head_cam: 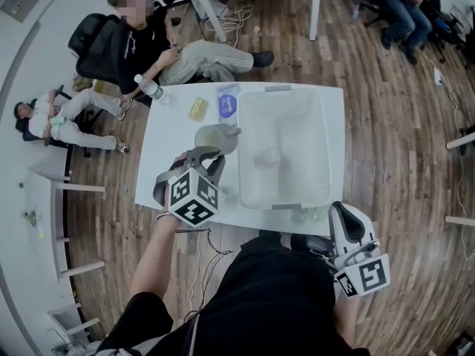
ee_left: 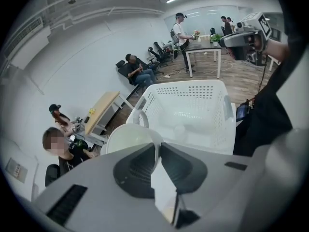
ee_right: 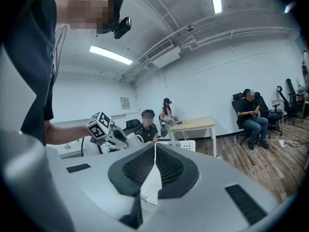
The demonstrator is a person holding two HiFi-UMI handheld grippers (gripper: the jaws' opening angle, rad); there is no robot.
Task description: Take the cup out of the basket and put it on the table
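Note:
The pale cup (head_cam: 215, 138) is outside the white basket (head_cam: 326, 147), just to its left over the white table (head_cam: 167, 180). Whether it rests on the table or hangs above it I cannot tell. My left gripper (head_cam: 210, 156) is shut on the cup's near rim. In the left gripper view the cup (ee_left: 128, 134) has its wall pinched between the jaws of my left gripper (ee_left: 158, 151), and its handle points away toward the basket (ee_left: 186, 83). My right gripper (head_cam: 339, 210) is shut and empty, held near my body off the table's front right corner; its own view shows my right gripper (ee_right: 155, 151) with jaws together.
A small white round thing (head_cam: 271, 156) lies in the basket. A yellow item (head_cam: 197, 108), a blue-white packet (head_cam: 228, 102) and a bottle (head_cam: 151, 87) sit at the table's far left. A seated person (head_cam: 159, 50) is just beyond the table. Wooden floor surrounds it.

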